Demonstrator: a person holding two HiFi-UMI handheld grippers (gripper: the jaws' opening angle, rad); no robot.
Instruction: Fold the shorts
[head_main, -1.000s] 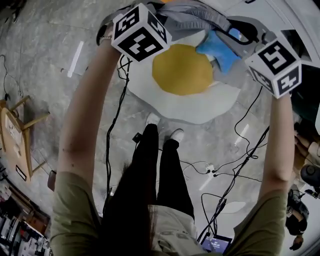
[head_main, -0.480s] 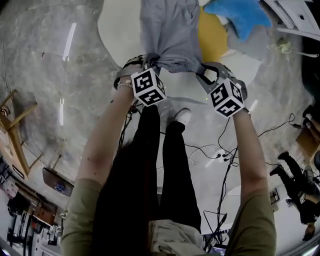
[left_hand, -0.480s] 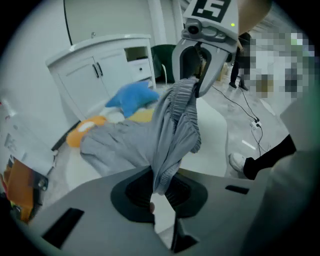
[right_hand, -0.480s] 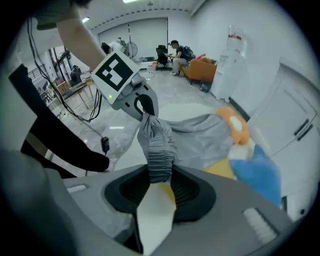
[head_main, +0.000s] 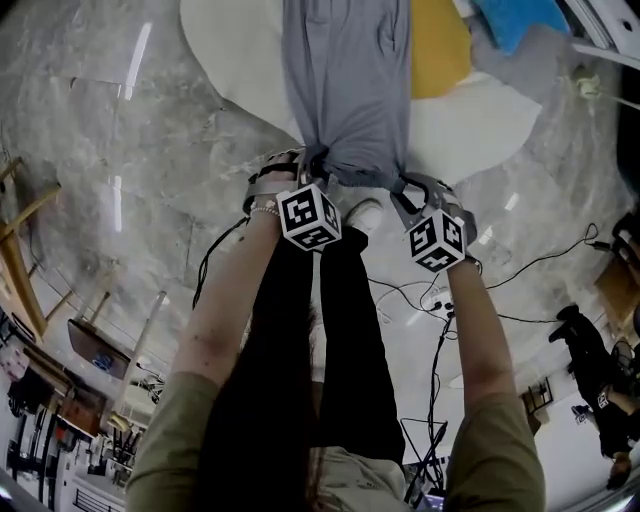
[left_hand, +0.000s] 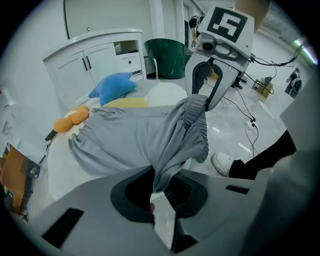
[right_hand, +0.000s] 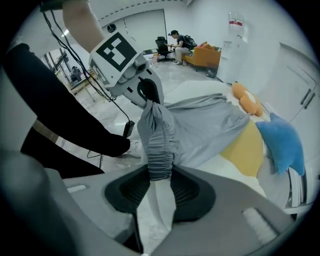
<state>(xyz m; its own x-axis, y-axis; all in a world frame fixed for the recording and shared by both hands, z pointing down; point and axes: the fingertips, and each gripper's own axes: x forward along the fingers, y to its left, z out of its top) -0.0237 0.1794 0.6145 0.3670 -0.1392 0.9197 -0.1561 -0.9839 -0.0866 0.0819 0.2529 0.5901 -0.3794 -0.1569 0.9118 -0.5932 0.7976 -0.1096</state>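
Note:
Grey shorts (head_main: 345, 90) stretch away from me over a white rug (head_main: 230, 50), held by the elastic waistband at the near end. My left gripper (head_main: 312, 168) is shut on the waistband's left corner, which bunches between its jaws in the left gripper view (left_hand: 162, 186). My right gripper (head_main: 405, 188) is shut on the right corner, a gathered roll of waistband (right_hand: 157, 150) pinched between its jaws (right_hand: 159, 177). Both point steeply down, close together. The shorts' legs (left_hand: 100, 135) lie toward the far side of the rug.
The rug has a yellow centre (head_main: 440, 50). A blue plush (left_hand: 112, 86) and an orange plush (left_hand: 70, 120) lie at its far side, near white cabinets (left_hand: 95, 60) and a green bin (left_hand: 167, 57). Cables (head_main: 440, 300) run over the floor by my feet (head_main: 365, 215).
Both grippers have come down and in toward my feet, drawing closer together. The shorts came with them and now stretch out long over the rug.

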